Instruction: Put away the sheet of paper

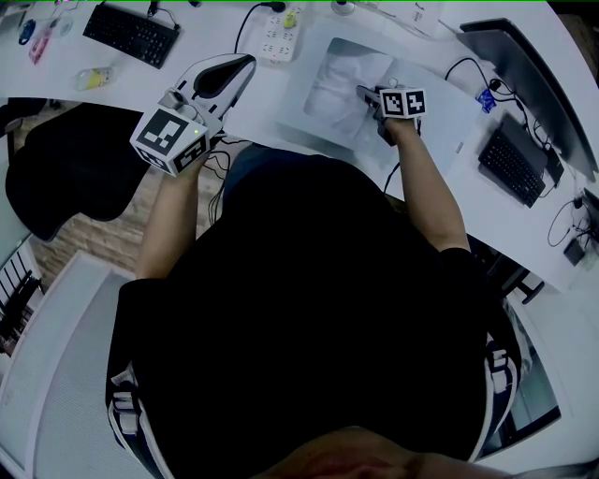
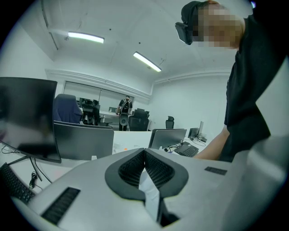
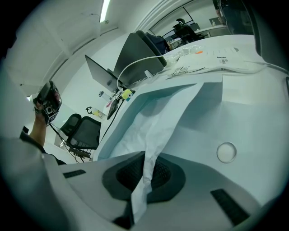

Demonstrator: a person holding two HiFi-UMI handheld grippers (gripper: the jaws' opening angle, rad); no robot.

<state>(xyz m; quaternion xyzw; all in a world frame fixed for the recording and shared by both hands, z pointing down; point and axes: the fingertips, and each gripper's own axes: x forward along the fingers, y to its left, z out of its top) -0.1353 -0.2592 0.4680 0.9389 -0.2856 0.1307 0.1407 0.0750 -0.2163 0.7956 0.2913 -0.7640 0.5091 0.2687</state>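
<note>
The right gripper is clamped on the crumpled paper, which lies on the desk just right of the power strip. The left gripper, raised left of the power strip, pinches a white scrap.

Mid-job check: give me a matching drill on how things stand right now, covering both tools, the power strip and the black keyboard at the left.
Things:
1. left tool
2. right tool
3. power strip
4. black keyboard

States or places:
A. shut on the crumpled sheet of paper
B. far left of the desk
C. away from the sheet, shut on a white strip
D. on the desk, beyond and between the two tools

Pairs: 1-C, 2-A, 3-D, 4-B
</note>
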